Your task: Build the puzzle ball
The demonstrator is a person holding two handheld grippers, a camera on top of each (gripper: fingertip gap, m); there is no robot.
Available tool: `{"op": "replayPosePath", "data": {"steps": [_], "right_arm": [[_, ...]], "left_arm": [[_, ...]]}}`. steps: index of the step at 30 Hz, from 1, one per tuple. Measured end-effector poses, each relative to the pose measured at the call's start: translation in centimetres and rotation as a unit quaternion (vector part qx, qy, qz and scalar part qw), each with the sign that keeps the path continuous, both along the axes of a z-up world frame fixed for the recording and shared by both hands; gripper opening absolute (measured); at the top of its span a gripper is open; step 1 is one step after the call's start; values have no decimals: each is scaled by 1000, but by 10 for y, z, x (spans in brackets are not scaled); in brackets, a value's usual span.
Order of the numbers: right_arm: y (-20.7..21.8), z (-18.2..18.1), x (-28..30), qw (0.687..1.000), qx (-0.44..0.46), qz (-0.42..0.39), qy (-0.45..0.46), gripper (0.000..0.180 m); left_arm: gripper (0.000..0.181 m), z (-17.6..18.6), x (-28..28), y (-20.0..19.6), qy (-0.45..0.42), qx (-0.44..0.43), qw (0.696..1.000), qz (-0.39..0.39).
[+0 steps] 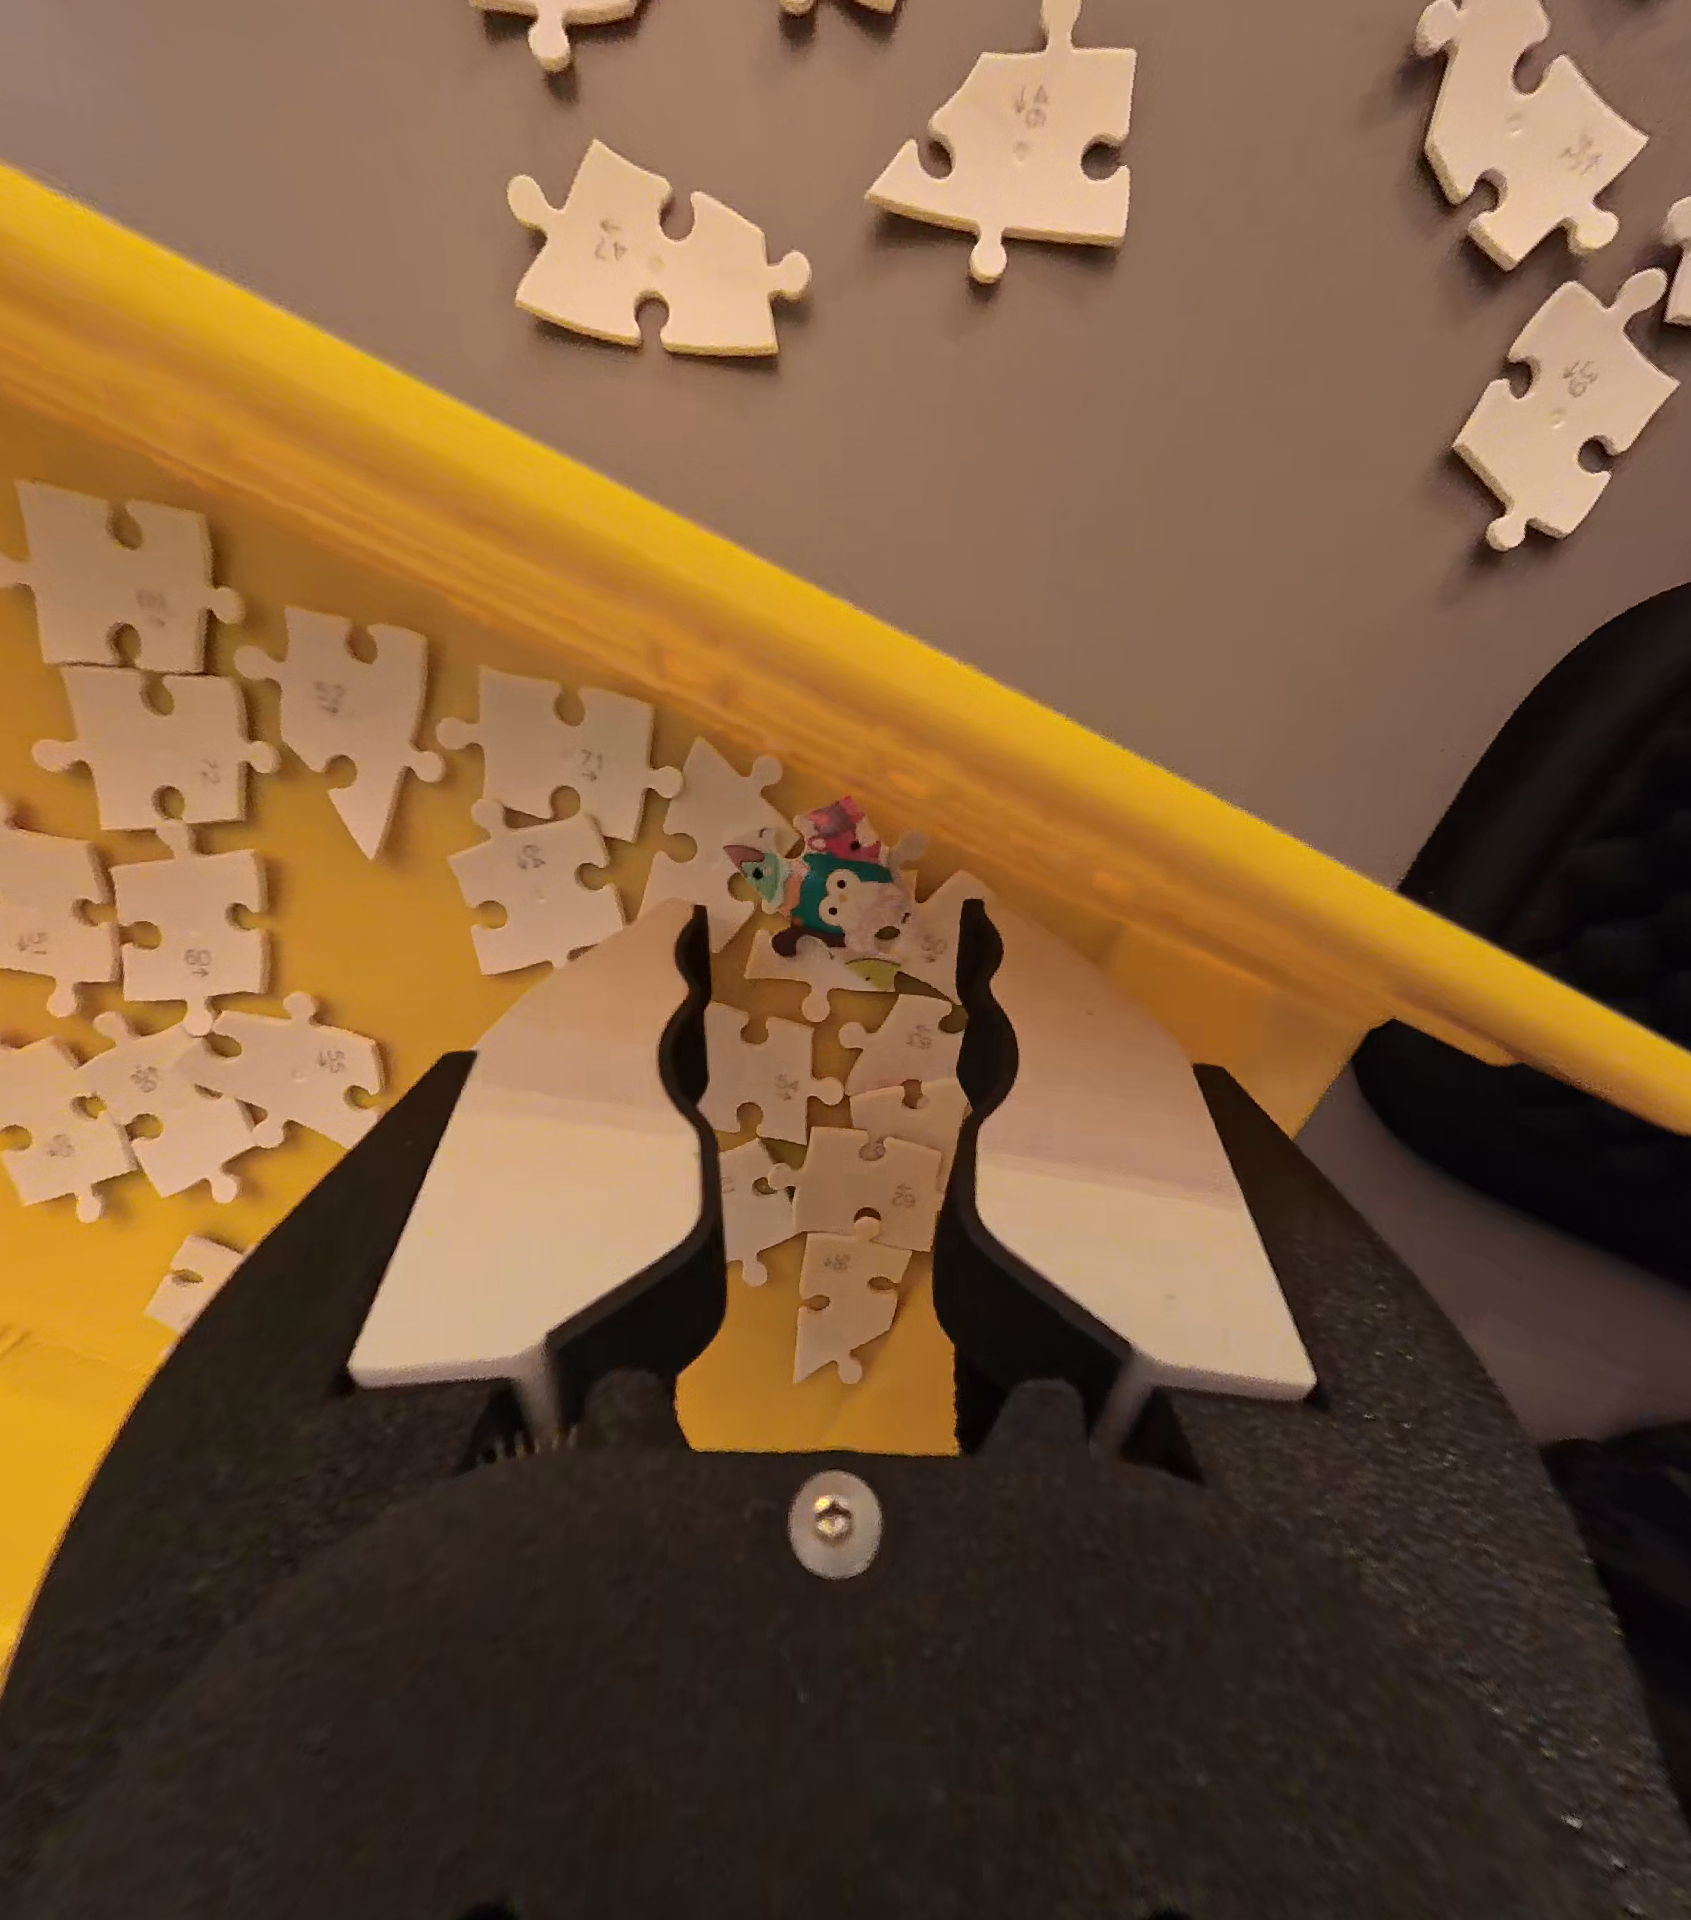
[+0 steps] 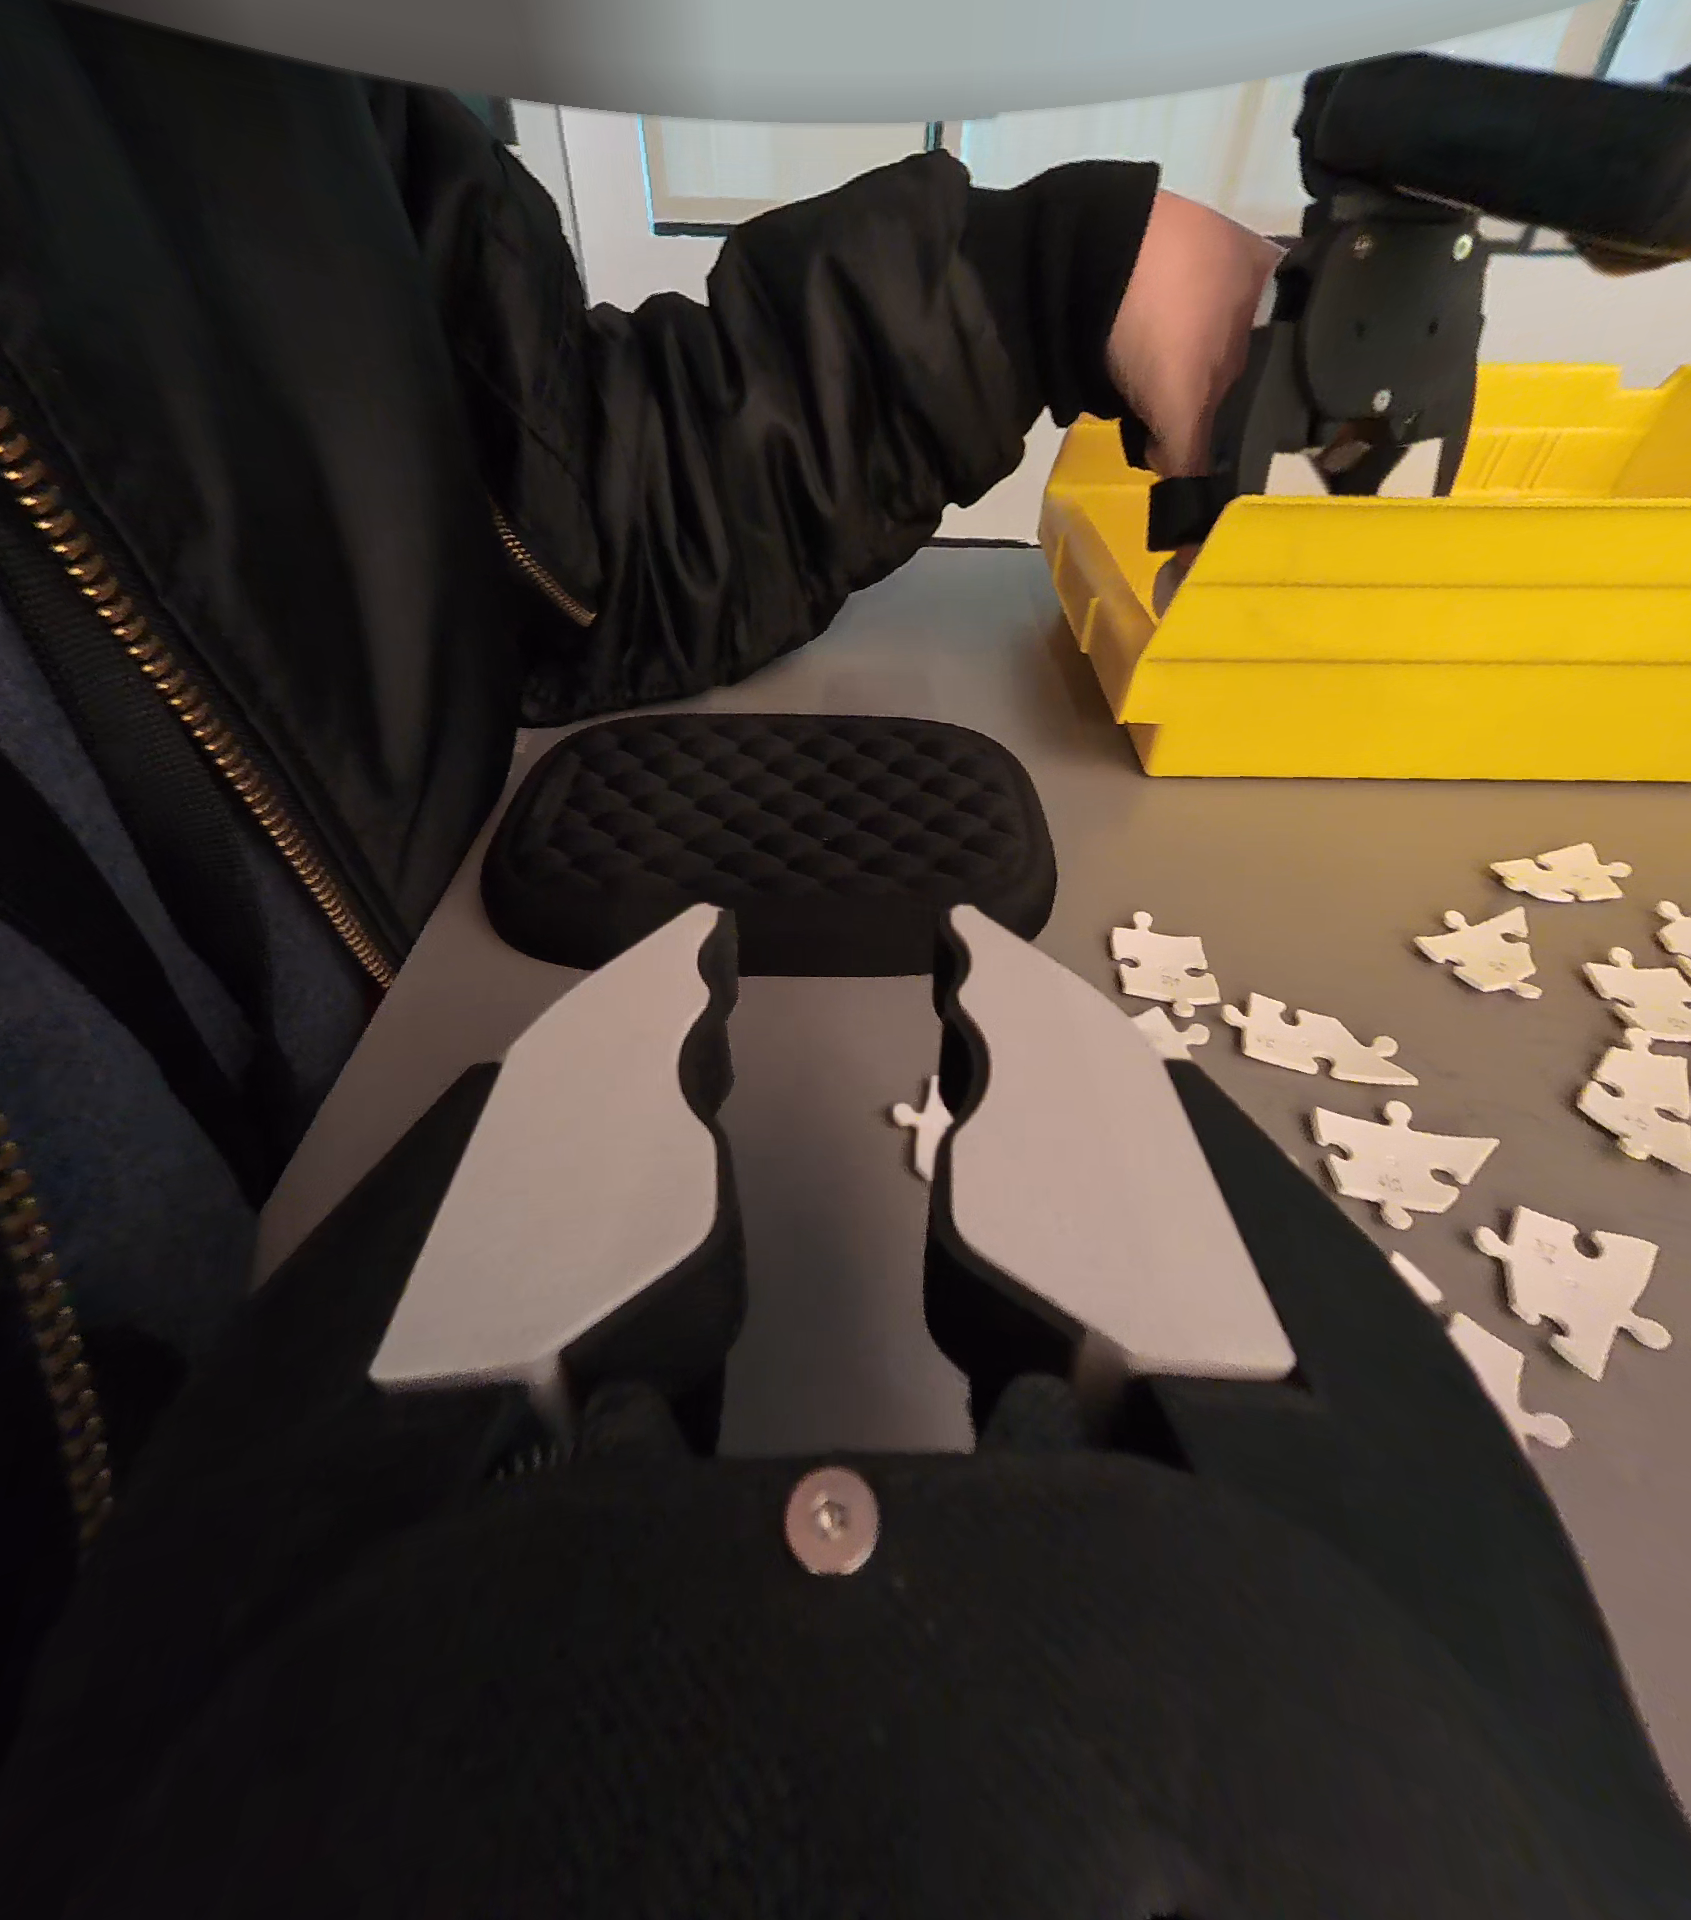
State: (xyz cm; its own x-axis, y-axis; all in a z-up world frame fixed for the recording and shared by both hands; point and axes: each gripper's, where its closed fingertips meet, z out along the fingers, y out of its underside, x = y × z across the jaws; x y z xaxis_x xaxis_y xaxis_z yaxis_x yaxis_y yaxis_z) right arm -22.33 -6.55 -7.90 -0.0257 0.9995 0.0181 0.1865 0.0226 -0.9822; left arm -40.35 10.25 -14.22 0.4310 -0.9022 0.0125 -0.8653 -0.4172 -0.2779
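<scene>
My left gripper is open and empty, reaching down into a yellow bin. Many white puzzle pieces lie face down on the bin floor. One piece with a coloured picture lies face up just past my fingertips, by the bin wall. More white pieces lie on the grey table beyond the bin. My right gripper is open and empty above the table. The right wrist view shows the left gripper over the bin, and loose pieces to the right.
A black quilted pad lies on the grey table just beyond my right fingertips; it also shows in the left wrist view. A person in a black jacket fills the left of the right wrist view. Tip to tip, the grippers are about 25 centimeters apart.
</scene>
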Motion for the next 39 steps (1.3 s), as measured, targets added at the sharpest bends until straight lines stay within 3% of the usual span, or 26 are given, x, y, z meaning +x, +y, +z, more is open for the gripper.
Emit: {"op": "replayPosePath", "data": {"steps": [15,23,30,34,39], "right_arm": [[6,0,1,1000,0,-17,-2,37],[4,-1,1,1000,-1,-11,-4,37],[4,-2,0,1000,-1,-11,-5,37],[6,1,0,1000,15,-20,-2,37],[16,14,8,995,88,-57,3,37]], "left_arm": [[28,-6,-1,2,31,-3,999,12],[28,3,-8,4,31,8,999,22],[28,53,-20,16,-15,94,994,58],[28,103,-8,12,-104,143,981,75],[28,144,58,-33,-249,72,966,20]]}}
